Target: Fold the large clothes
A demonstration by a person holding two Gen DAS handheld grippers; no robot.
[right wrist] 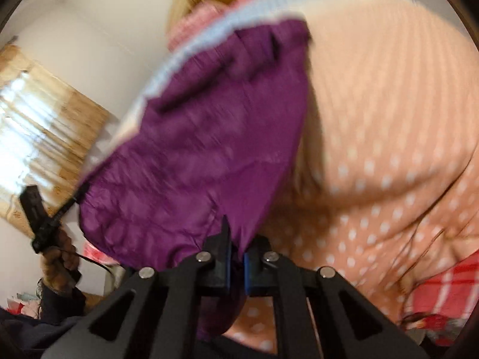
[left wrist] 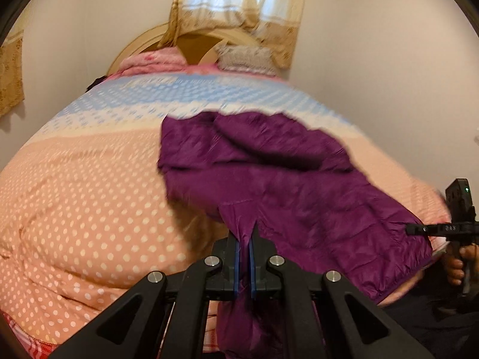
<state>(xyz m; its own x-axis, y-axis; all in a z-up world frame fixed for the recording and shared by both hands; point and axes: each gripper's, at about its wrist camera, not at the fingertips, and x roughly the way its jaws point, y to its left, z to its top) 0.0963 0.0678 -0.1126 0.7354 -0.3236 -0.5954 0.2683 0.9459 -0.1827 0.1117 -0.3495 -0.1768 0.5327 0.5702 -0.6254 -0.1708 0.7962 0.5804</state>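
A purple quilted jacket (left wrist: pixel 269 167) lies spread on the bed, its near part lifted. In the left wrist view my left gripper (left wrist: pixel 248 234) is shut on a fold of the jacket's near edge, with purple cloth pinched between the blue pads. At the far right of that view my right gripper (left wrist: pixel 412 229), held in a hand, pinches the jacket's right corner. The blurred right wrist view shows my right gripper (right wrist: pixel 238 240) shut on the jacket (right wrist: pixel 203 149). There my left gripper (right wrist: pixel 78 199) grips the jacket's other corner at the left.
The bed carries a peach duvet with white dots (left wrist: pixel 77 209), turning blue and white further back (left wrist: pixel 179 92). Pink bedding (left wrist: pixel 149 59) and a grey pillow (left wrist: pixel 248 58) lie by the curved headboard. A curtained window (left wrist: pixel 239 3) is behind. Red checked cloth (right wrist: pixel 443 290) hangs at the bed's edge.
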